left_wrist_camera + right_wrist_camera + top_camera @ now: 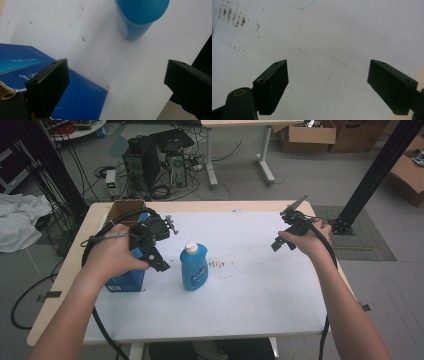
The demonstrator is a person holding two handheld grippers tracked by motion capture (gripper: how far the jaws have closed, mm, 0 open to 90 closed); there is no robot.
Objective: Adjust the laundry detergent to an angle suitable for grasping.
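Blue plastic bottle [194, 268] with a white cap, upright mid-left on the one white table [250, 285] just beside one blue cardboard box [126, 279], likely wants the left gripper [152, 245], jaws apart and empty, lowered squarely around its body; right gripper [285, 237] hovers apart, empty.

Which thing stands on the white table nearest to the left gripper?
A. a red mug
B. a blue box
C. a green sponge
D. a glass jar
B: in the high view the blue box sits right beside the left gripper, and the left gripper view shows it under one jaw, while the blue bottle stands farther off on the table.
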